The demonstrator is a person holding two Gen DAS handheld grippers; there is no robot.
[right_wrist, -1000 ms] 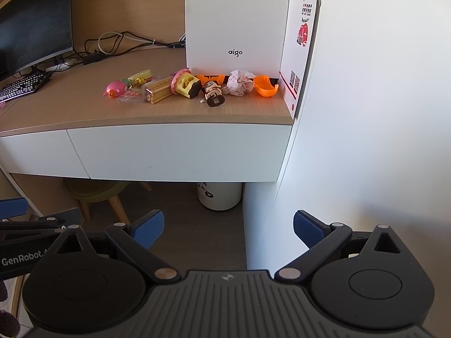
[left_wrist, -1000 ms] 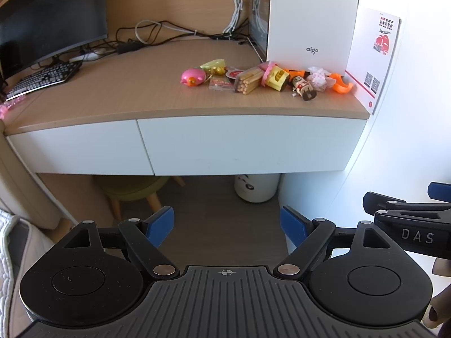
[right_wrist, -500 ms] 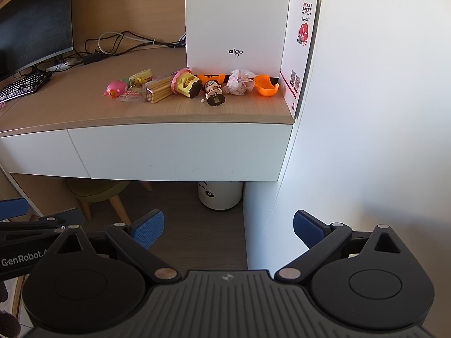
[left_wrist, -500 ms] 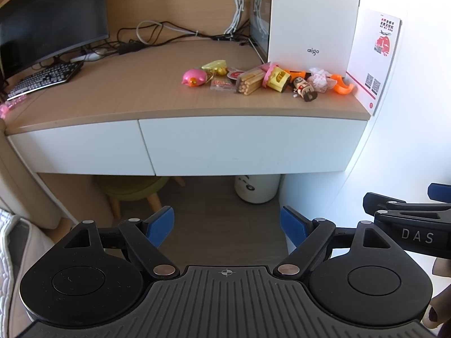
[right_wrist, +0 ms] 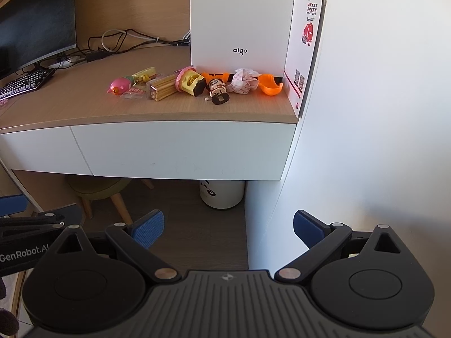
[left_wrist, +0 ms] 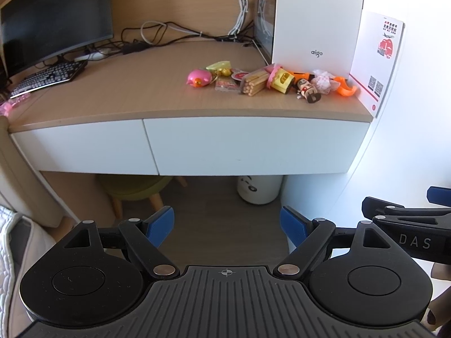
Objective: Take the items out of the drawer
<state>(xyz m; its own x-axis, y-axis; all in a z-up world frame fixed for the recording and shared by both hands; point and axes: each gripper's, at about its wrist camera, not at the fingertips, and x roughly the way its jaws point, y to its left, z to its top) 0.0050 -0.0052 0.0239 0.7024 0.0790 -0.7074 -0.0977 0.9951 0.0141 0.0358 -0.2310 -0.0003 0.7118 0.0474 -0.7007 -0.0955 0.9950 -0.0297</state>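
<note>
A white drawer front (left_wrist: 253,146) (right_wrist: 183,149) sits shut under the wooden desk top (left_wrist: 126,90), right of a second shut drawer (left_wrist: 84,149). On the desk lie small items: a pink toy (left_wrist: 198,78) (right_wrist: 119,85), a box of sticks (left_wrist: 253,83) (right_wrist: 162,88), a yellow toy (left_wrist: 282,80) (right_wrist: 191,81), a little figure (left_wrist: 307,90) (right_wrist: 218,91), a crumpled cloth (right_wrist: 243,81) and an orange piece (left_wrist: 345,88) (right_wrist: 270,85). My left gripper (left_wrist: 227,225) and right gripper (right_wrist: 228,226) hang open and empty well in front of the desk, above the floor.
A white computer case (right_wrist: 242,19) and a leaflet (right_wrist: 305,48) stand at the desk's right end against the wall. A monitor (left_wrist: 53,19), keyboard (left_wrist: 48,77) and cables lie at the left. Below are a white bin (left_wrist: 259,187) and a green stool (left_wrist: 135,188).
Both views have shifted very slightly; the desk sits a touch lower in the left wrist view. The drawers stay shut and both grippers stay open.
</note>
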